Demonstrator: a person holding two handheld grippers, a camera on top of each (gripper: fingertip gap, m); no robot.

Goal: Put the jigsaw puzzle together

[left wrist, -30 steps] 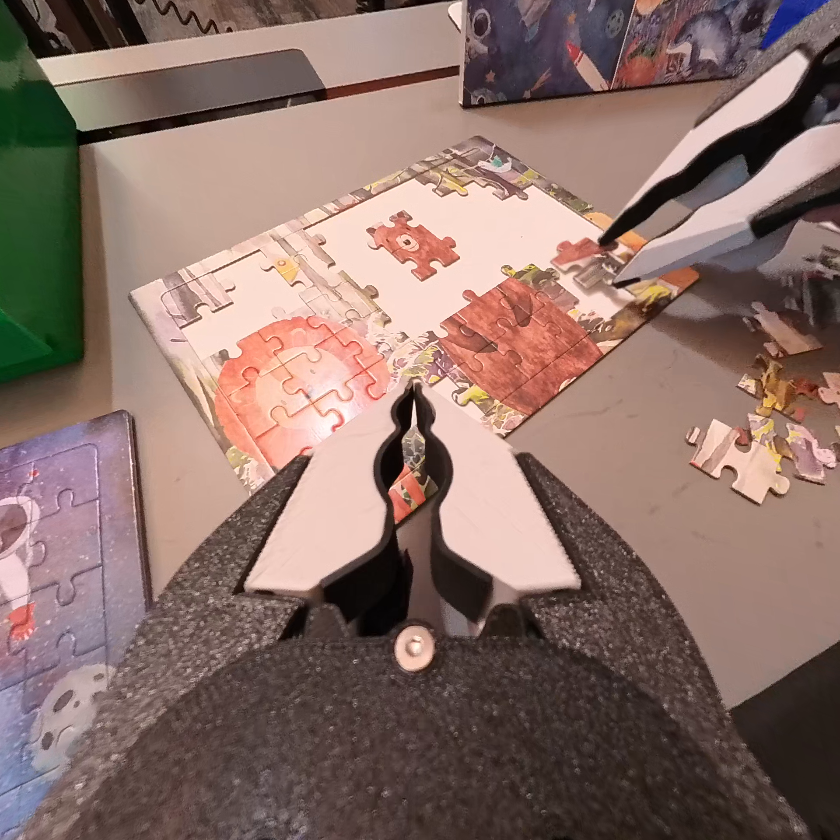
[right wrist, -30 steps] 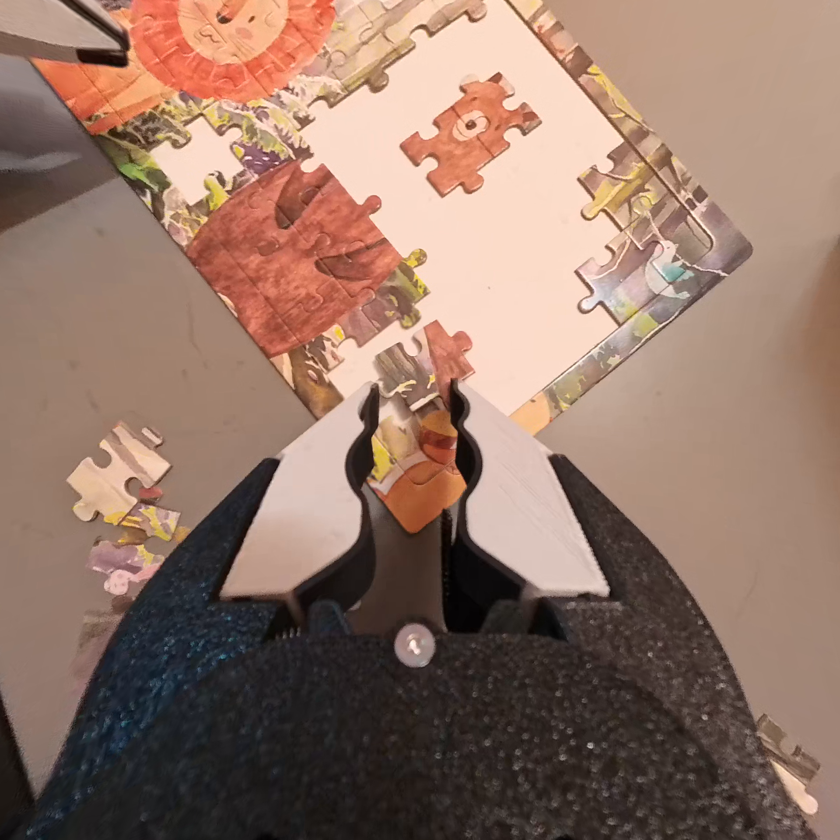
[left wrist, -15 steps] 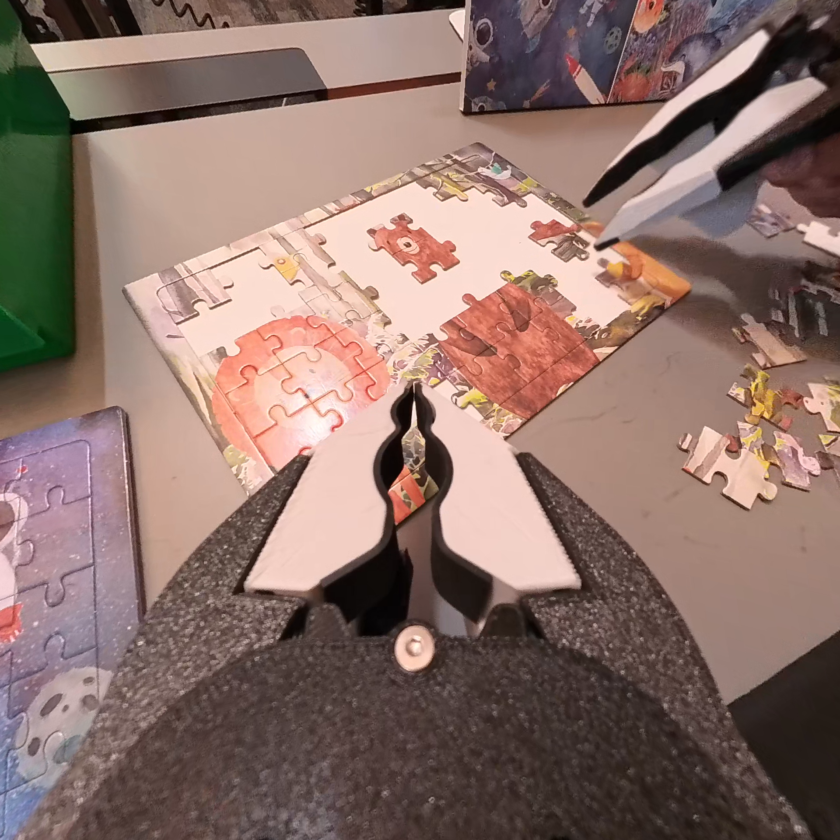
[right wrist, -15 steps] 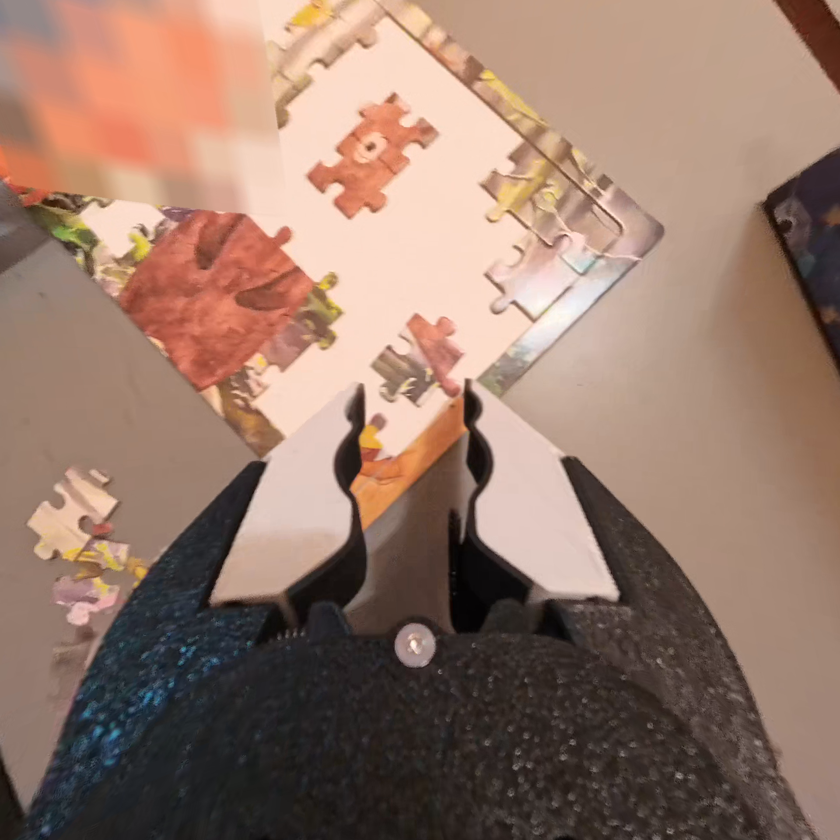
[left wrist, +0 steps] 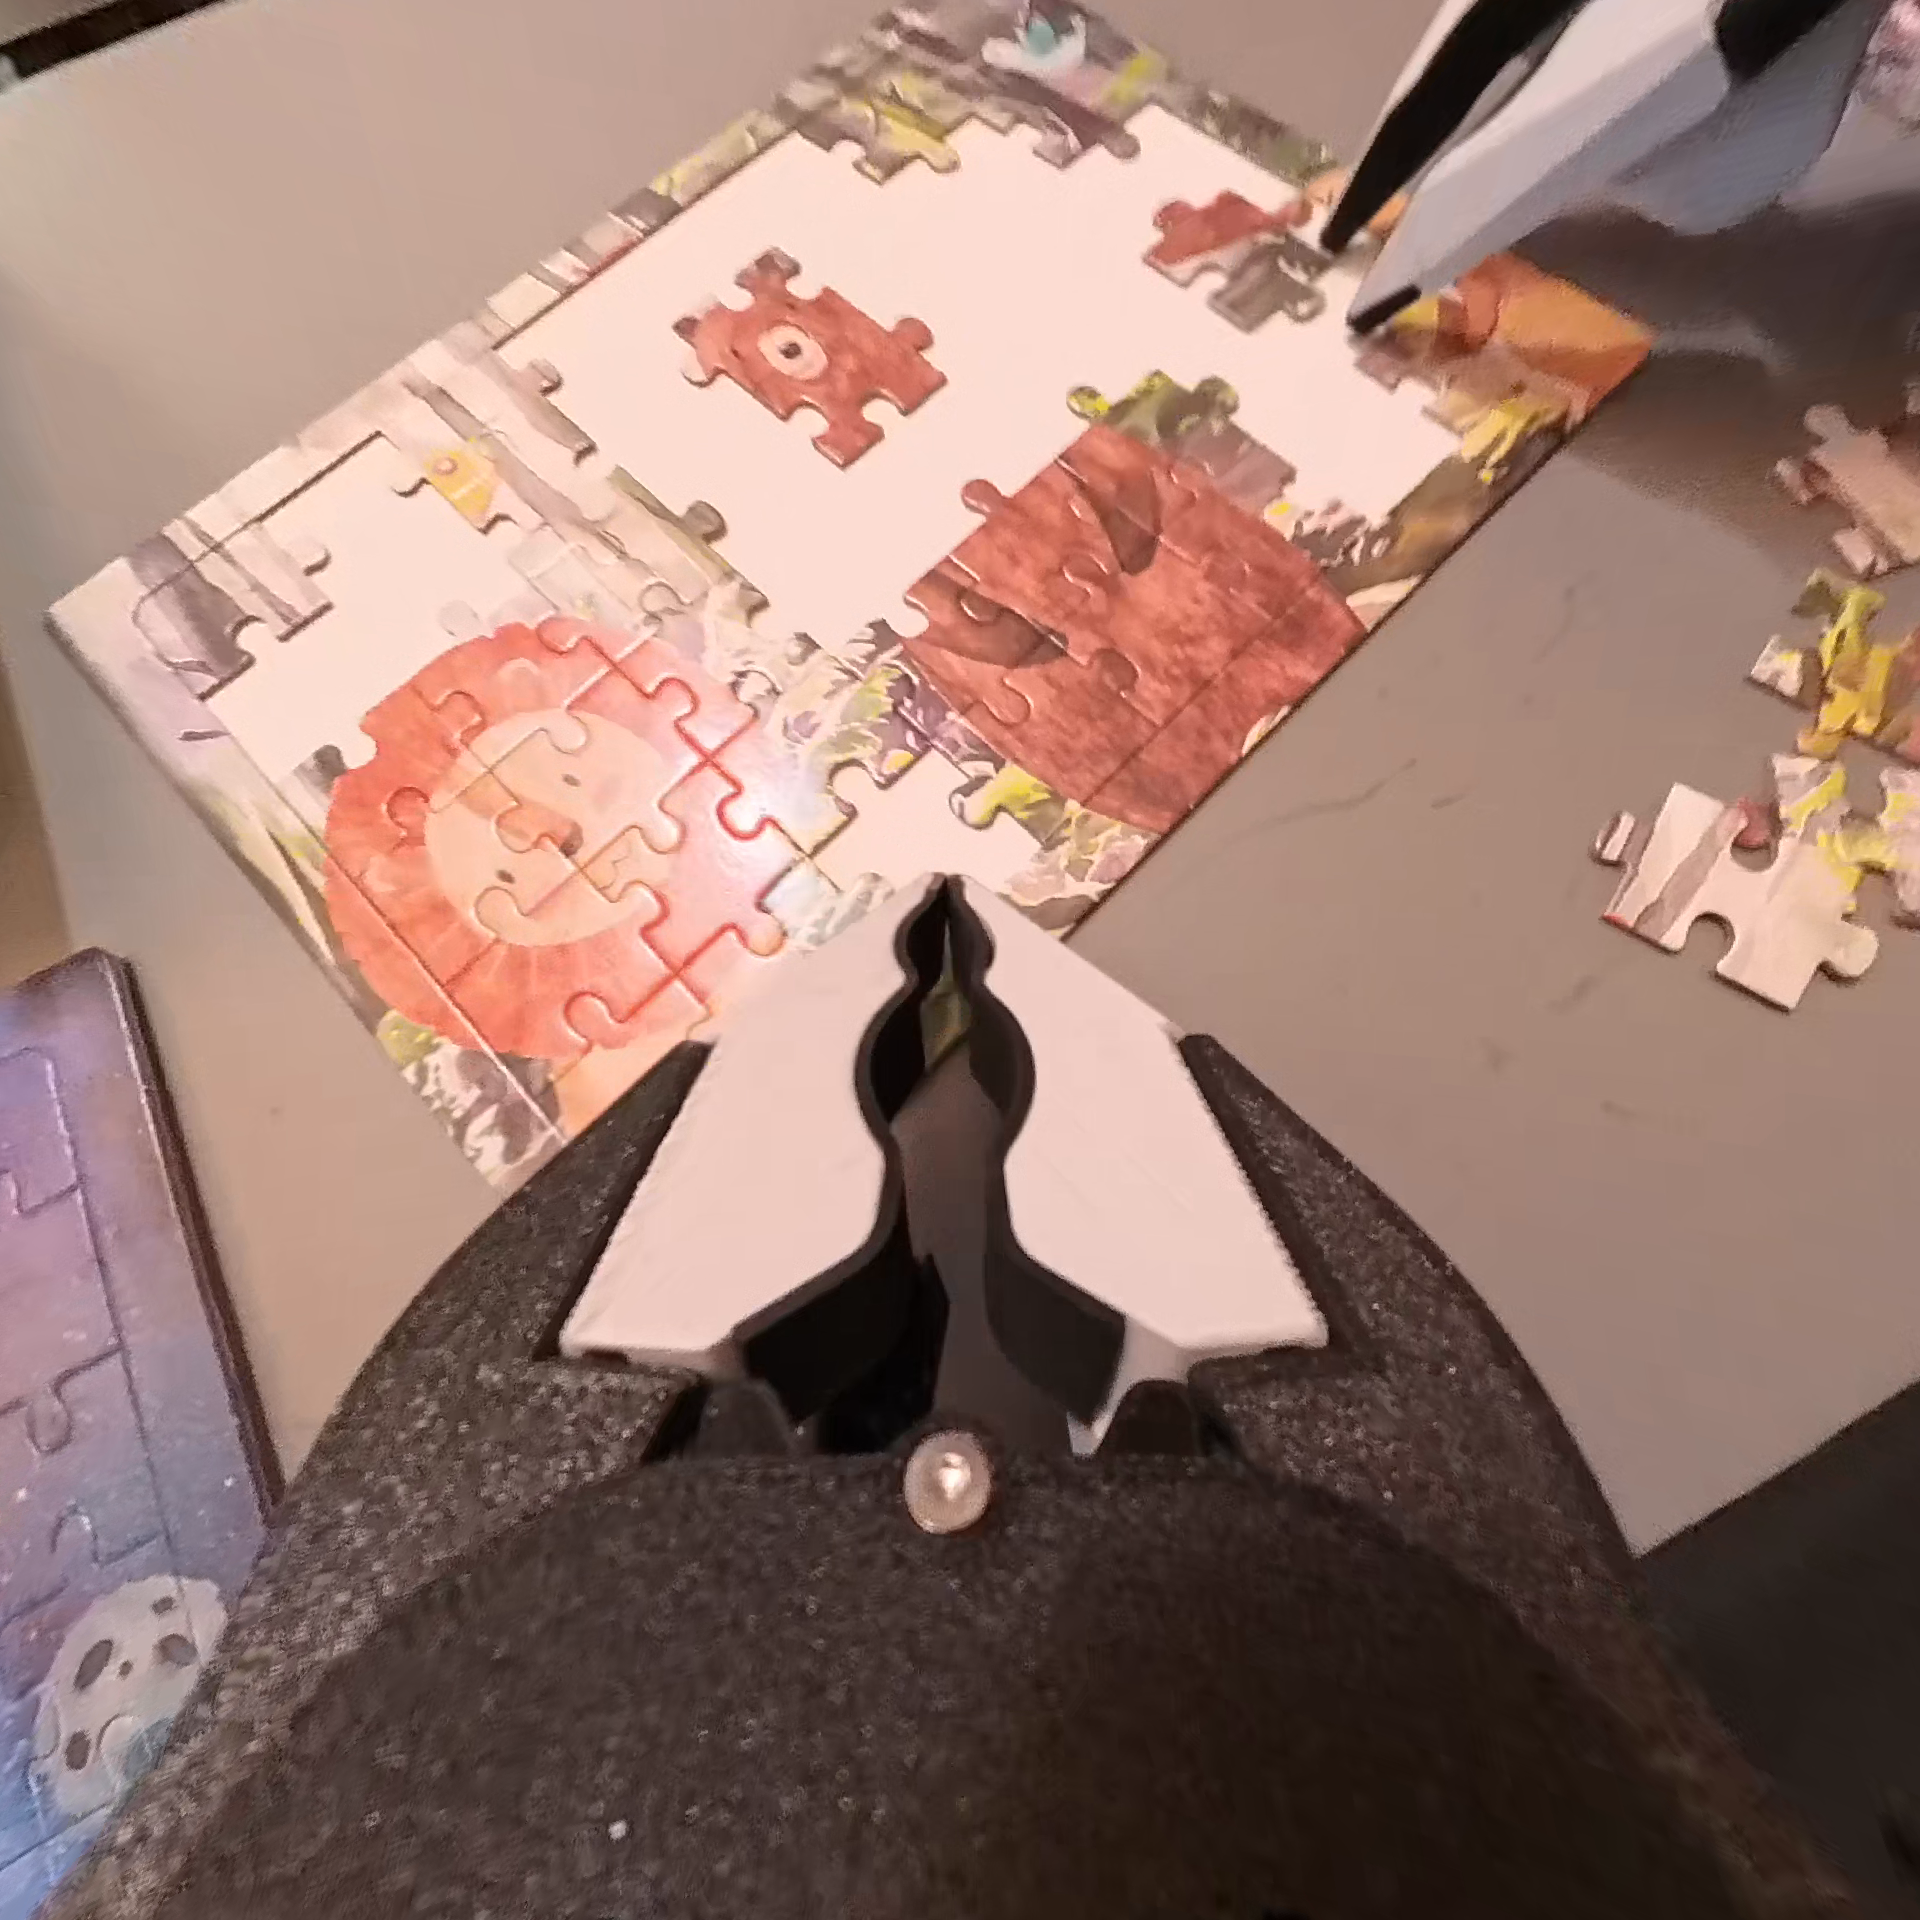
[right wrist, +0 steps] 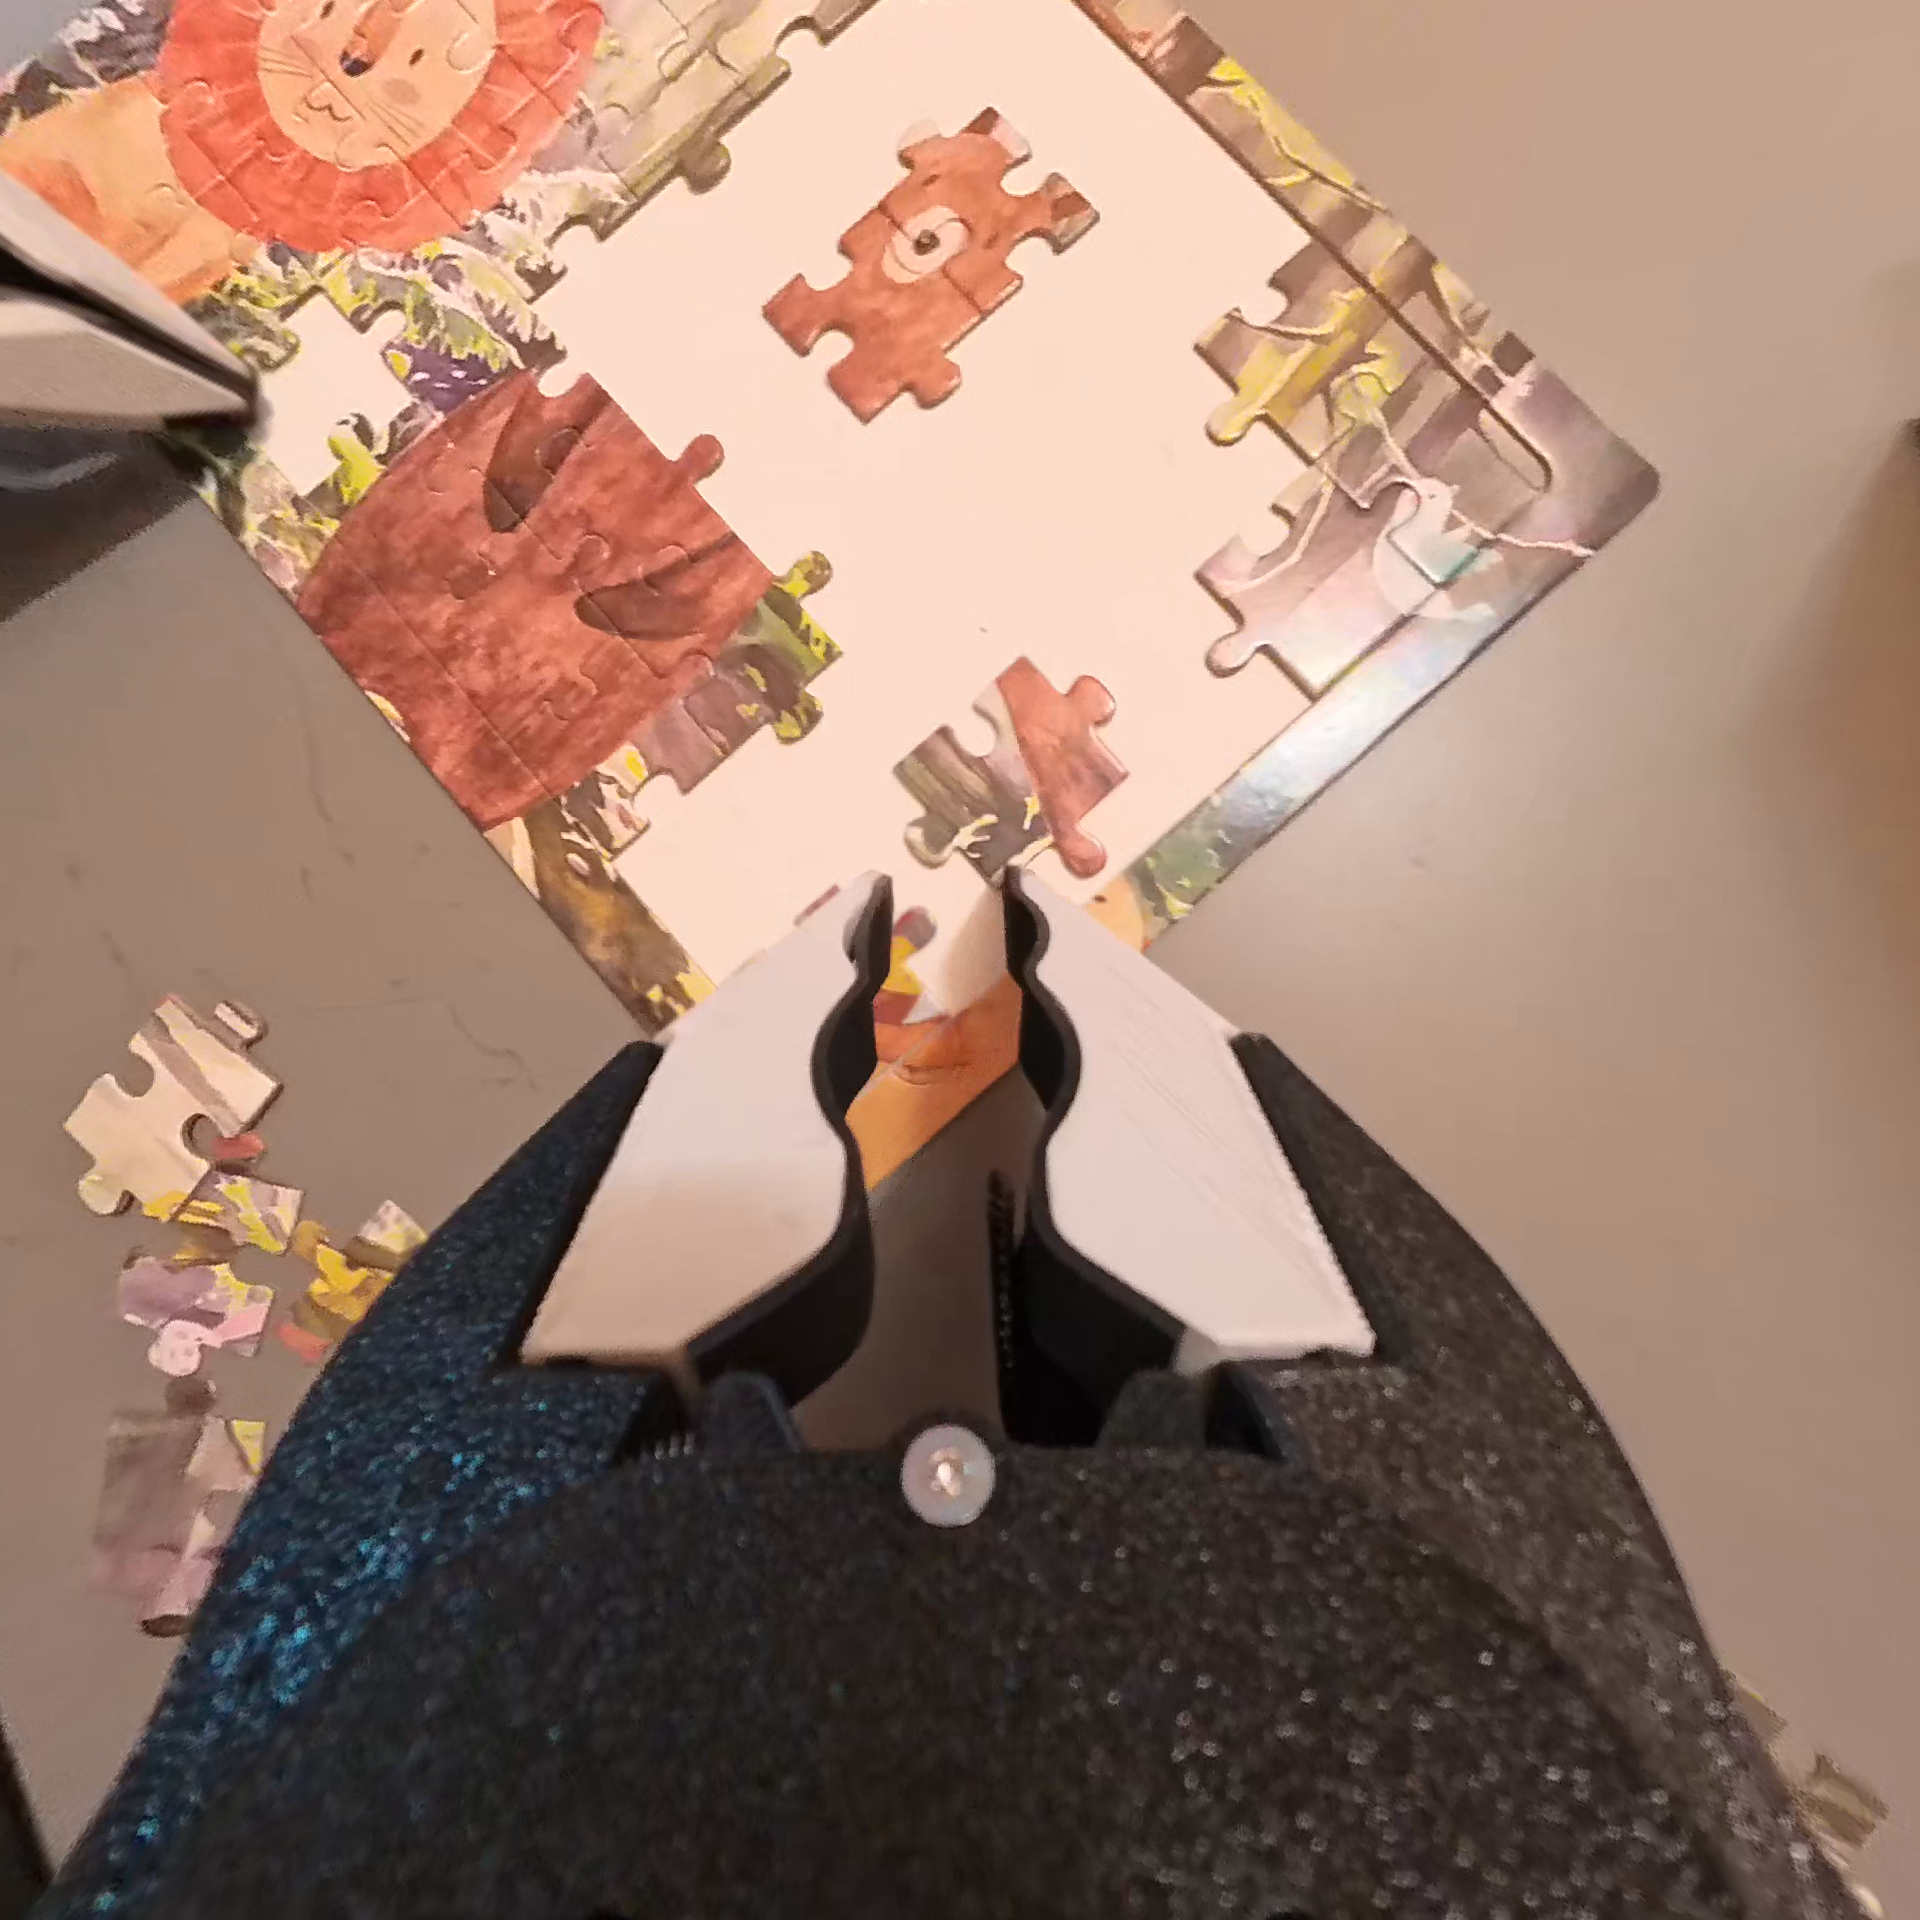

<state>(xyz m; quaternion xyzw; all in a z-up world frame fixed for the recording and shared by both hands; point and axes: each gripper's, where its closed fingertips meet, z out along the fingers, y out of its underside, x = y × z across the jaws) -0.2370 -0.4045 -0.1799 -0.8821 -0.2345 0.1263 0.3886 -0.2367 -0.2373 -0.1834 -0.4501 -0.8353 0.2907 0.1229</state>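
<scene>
The half-finished cardboard jigsaw puzzle (right wrist: 1039, 540) with an orange lion is laid flat on the grey table (left wrist: 1403, 1091). The right gripper (right wrist: 945, 894) is held spread and empty at its near corner, beside a loose brown-grey piece (right wrist: 1013, 774). The left gripper (left wrist: 943, 885) is pressed together over the puzzle's lower edge.

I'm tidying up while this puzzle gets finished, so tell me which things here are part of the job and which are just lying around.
Part of the job:
- puzzle board, partly filled
- red-and-grey piece loose on the board
- bear-face piece
- loose pieces on the table
- right gripper, open
- left gripper, shut

Just lying around:
- space puzzle at the left edge
</scene>
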